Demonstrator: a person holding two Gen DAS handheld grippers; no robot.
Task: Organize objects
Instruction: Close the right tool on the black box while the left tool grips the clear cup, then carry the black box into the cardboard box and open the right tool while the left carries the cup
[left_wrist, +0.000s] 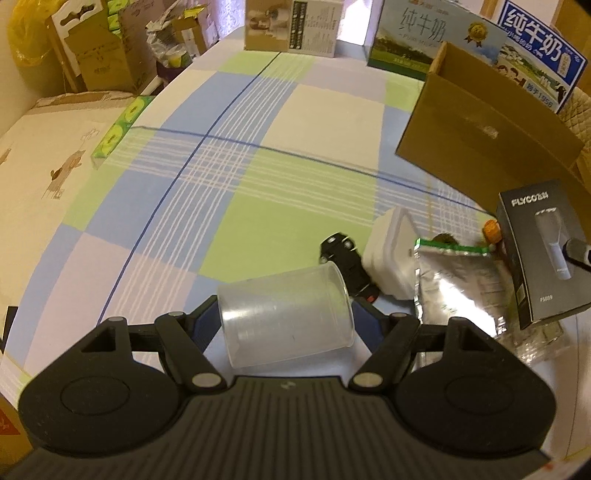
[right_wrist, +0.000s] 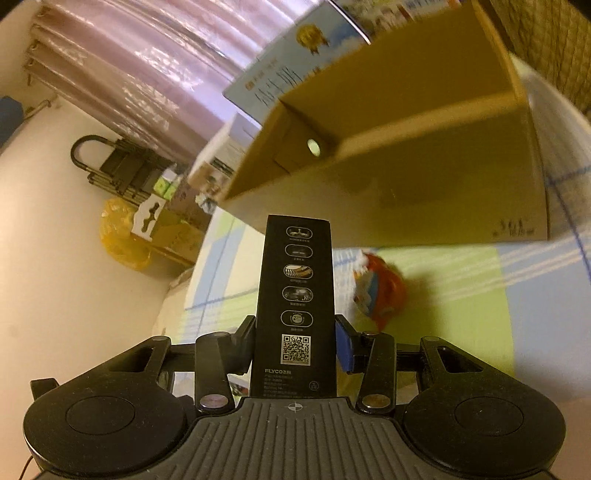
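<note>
My left gripper (left_wrist: 284, 314) is shut on a clear plastic cup (left_wrist: 286, 314), held on its side above the checked cloth. My right gripper (right_wrist: 295, 332) is shut on a black FLYCO box (right_wrist: 295, 291), held upright in front of an open brown cardboard box (right_wrist: 424, 177). In the left wrist view the FLYCO box (left_wrist: 543, 251) hangs at the right, below the cardboard box (left_wrist: 487, 136). Beside the cup lie a black toy car (left_wrist: 345, 254), a white container (left_wrist: 393, 254) and a silver foil pouch (left_wrist: 458, 284).
An orange and white packet (right_wrist: 380, 288) lies on the cloth under the cardboard box. Milk cartons (left_wrist: 436, 37) and a printed box (left_wrist: 291, 27) stand along the far edge. A green tissue pack (left_wrist: 118, 129) lies at the left. Cardboard boxes (left_wrist: 99, 55) pile up beyond the bed.
</note>
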